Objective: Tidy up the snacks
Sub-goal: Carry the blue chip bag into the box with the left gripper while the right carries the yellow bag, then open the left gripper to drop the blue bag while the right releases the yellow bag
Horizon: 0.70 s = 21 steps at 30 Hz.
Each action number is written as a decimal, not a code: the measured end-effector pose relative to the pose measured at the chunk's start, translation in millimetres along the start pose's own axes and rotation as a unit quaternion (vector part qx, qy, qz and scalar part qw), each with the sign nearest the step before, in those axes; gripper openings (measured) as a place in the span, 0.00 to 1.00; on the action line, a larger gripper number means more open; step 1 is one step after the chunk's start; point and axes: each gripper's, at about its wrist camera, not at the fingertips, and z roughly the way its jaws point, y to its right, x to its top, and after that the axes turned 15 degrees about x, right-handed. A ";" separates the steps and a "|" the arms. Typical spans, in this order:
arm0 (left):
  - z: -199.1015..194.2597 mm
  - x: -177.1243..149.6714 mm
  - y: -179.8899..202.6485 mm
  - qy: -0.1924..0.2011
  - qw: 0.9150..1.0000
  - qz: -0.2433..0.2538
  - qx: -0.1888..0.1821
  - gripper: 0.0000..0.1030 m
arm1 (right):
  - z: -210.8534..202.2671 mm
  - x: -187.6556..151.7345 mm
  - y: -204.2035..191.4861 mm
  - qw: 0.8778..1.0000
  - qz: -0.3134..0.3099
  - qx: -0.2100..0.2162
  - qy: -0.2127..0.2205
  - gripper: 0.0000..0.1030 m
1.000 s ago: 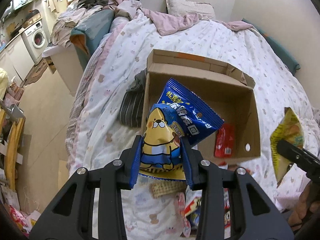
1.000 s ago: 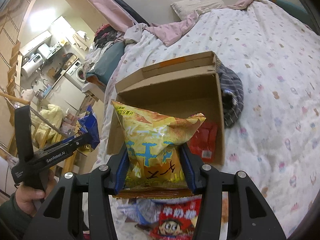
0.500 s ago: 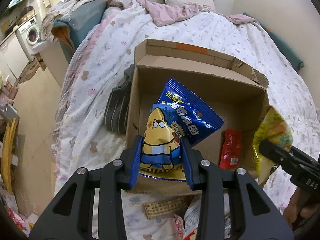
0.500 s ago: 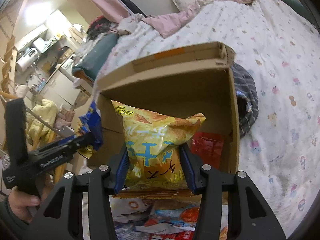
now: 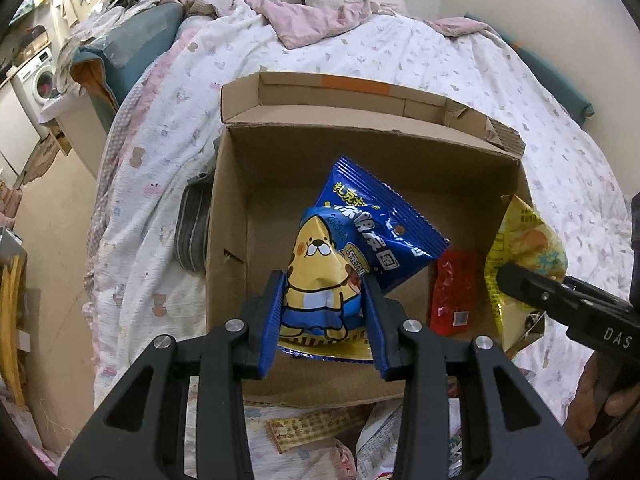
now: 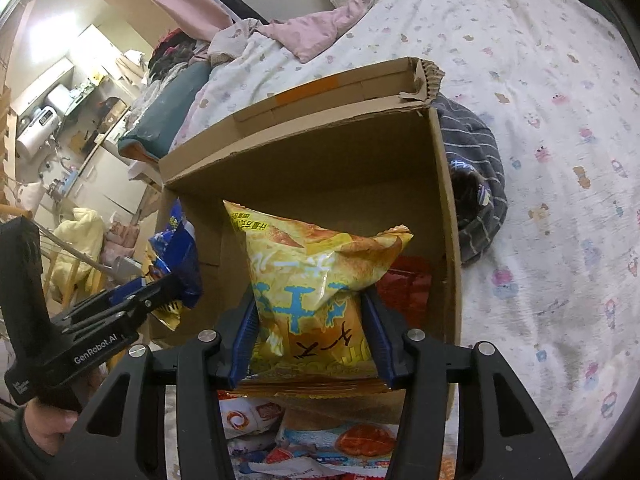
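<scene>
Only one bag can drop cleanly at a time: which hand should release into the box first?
Probably left: its gripper holds the blue bag over bare box floor; the yellow bag hangs above the red packet.

Matt brown corrugated cardboard box (image 5: 360,148), torn fluting at one flap corner. Glossy crinkled foil-plastic blue snack bag (image 5: 360,236) and yellow snack bag (image 6: 320,280); shiny red packet (image 5: 454,292) likewise. Matt black plastic left gripper (image 5: 323,320) and right gripper (image 6: 310,328), bright metal screw heads, blue pads. Soft printed cotton bedspread (image 5: 460,64), lightly creased
</scene>
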 end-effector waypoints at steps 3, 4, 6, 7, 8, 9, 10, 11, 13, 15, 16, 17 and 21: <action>-0.9 -1.6 4.0 0.001 1.000 0.009 -0.004 0.34 | 0.2 -1.3 -0.6 1.000 -0.003 -0.007 0.001 0.51; -1.0 -2.2 4.9 0.001 1.000 0.012 -0.004 0.34 | -0.5 -1.7 -1.2 1.000 -0.005 -0.016 0.001 0.51; -0.3 -3.9 6.3 0.001 1.000 0.016 -0.002 0.34 | -1.6 -2.5 -2.5 0.999 -0.012 -0.032 0.004 0.52; 0.3 -4.0 6.4 0.000 1.000 0.016 -0.002 0.34 | -1.5 -1.8 -2.4 0.999 -0.013 -0.030 0.003 0.52; 1.6 -4.5 5.5 -0.004 1.000 0.014 -0.003 0.34 | -2.0 -1.4 -2.6 1.000 -0.011 -0.029 0.003 0.57; 2.6 -4.6 4.5 -0.006 1.000 0.011 -0.003 0.34 | -2.5 -0.8 -2.4 1.000 -0.010 -0.028 0.005 0.64; 2.8 -4.7 3.5 -0.007 1.000 0.010 -0.003 0.34 | -3.8 -0.5 -3.0 1.000 -0.009 -0.027 0.009 0.66; 3.2 -5.0 2.5 -0.008 1.000 0.008 -0.004 0.34 | -4.6 -0.3 -3.2 1.000 -0.010 -0.024 0.012 0.68; 3.0 -5.5 1.5 -0.008 1.000 0.007 -0.001 0.35 | -5.5 0.5 -5.0 1.000 -0.012 -0.019 0.014 0.73; 2.6 -6.2 1.1 -0.010 1.000 0.007 -0.002 0.36 | -6.5 0.8 -5.3 1.000 -0.012 -0.014 0.018 0.80; 2.4 -6.4 1.0 -0.010 1.000 0.007 -0.003 0.41 | -6.6 0.3 -6.0 1.000 -0.012 -0.013 0.020 0.80; 2.3 -6.3 1.0 -0.011 1.000 0.007 -0.002 0.46 | -6.5 0.7 -5.9 1.000 -0.013 -0.013 0.020 0.80; -0.3 -6.5 1.2 -0.004 1.000 0.007 0.002 0.58 | -5.1 2.0 -4.4 1.000 -0.010 -0.015 0.017 0.80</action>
